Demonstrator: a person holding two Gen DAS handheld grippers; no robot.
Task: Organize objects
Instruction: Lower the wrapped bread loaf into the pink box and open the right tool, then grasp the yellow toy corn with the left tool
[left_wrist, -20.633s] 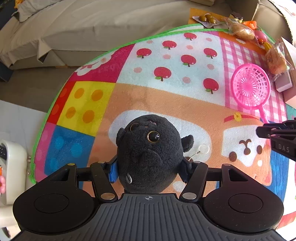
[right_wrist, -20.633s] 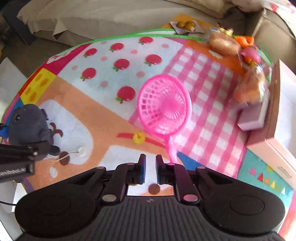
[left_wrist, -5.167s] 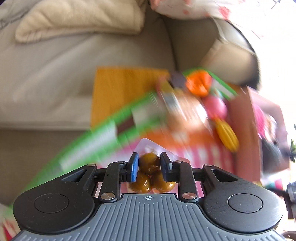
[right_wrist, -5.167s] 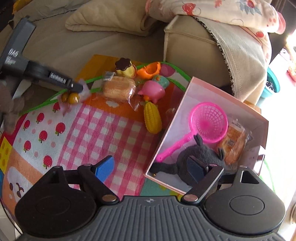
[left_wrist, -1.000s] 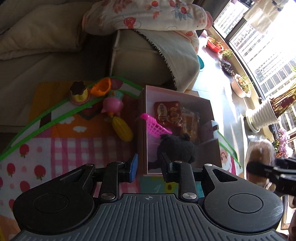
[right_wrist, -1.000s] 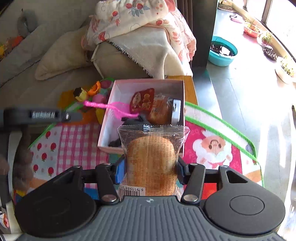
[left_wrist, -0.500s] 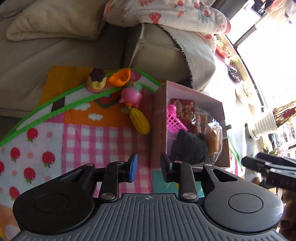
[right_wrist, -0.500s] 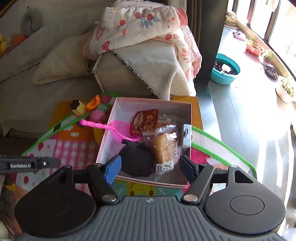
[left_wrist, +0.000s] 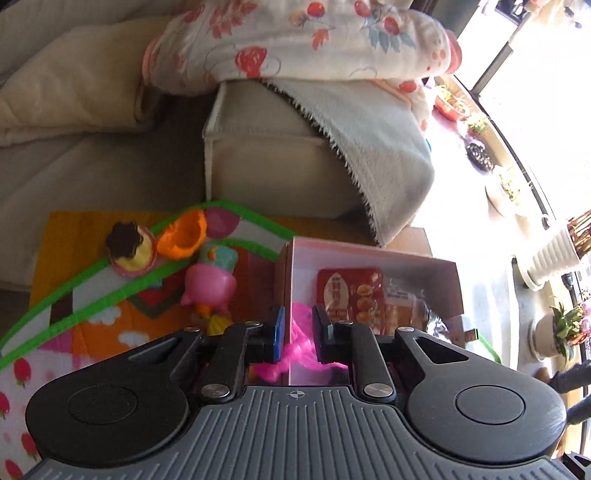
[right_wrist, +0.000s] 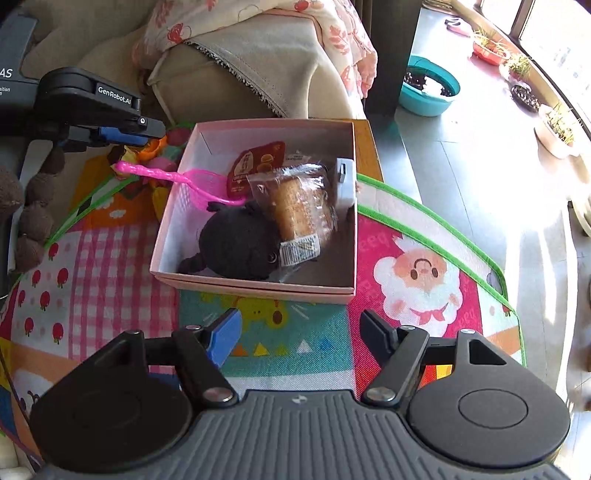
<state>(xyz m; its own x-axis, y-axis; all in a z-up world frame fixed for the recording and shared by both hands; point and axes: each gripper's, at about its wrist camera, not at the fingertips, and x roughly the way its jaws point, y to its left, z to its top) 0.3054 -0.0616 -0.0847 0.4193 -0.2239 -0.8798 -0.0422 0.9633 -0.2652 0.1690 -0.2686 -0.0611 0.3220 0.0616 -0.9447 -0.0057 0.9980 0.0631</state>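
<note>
A pink box (right_wrist: 255, 291) on the play mat holds a black plush (right_wrist: 236, 247), bagged bread (right_wrist: 299, 206), a red snack packet (right_wrist: 255, 162) and a pink strainer (right_wrist: 199, 184) whose handle juts over the left wall. My right gripper (right_wrist: 299, 332) hangs open and empty over the mat, in front of the box. My left gripper (left_wrist: 298, 332) hovers over the box's left wall. Its jaws are closing to a narrow slit, with the strainer (left_wrist: 306, 332) showing below it. From the right wrist, the left gripper (right_wrist: 147, 131) sits above the handle, apart from it.
A pudding toy (left_wrist: 129, 251), an orange cup (left_wrist: 184, 232), a pink pig toy (left_wrist: 210, 284) and a yellow corn (left_wrist: 216, 323) lie on the mat left of the box. A sofa arm (left_wrist: 277, 166) with a blanket rises behind. A teal basin (right_wrist: 428, 88) and plant pots stand on the floor.
The right gripper let go of the bagged bread, which now lies in the box, and its jaws spread wide. The left gripper moved in over the box's left wall and narrowed.
</note>
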